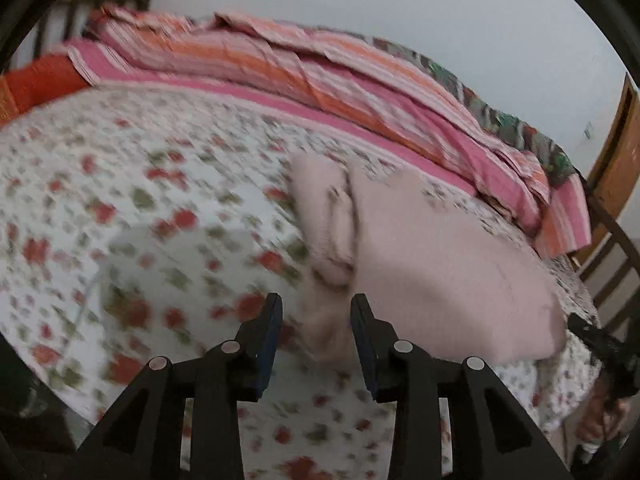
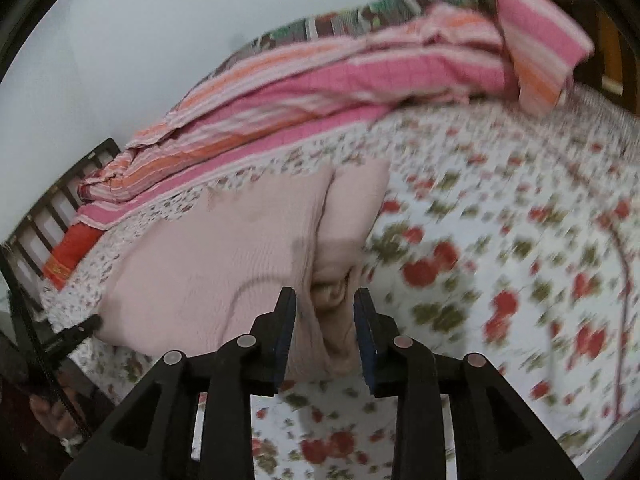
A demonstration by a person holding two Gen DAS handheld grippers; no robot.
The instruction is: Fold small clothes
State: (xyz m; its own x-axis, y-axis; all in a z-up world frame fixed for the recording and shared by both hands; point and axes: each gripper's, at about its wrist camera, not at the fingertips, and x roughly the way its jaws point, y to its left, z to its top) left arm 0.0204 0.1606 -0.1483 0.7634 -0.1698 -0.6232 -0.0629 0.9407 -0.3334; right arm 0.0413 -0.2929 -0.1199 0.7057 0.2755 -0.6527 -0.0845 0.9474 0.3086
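Pale pink knit garment (image 1: 440,264) lying folded on the floral bedsheet (image 1: 120,184), flat panel spread out with a bunched edge at either end, probably laid near the bed's front edge to keep both ends reachable. Left gripper (image 1: 316,320) parted, pads clear of the cloth, garment's left bunched edge sitting between and just beyond the tips; nothing grasped. Right gripper (image 2: 325,316) likewise parted, garment's right bunched edge (image 2: 336,280) between the tips, no pinch visible. Both ends look released, so fold seems set down. Striped pink-orange blanket (image 1: 320,76) piled along the far side against the wall, well apart from the garment. Heavy motion blur, so fine contact at pads uncertain.
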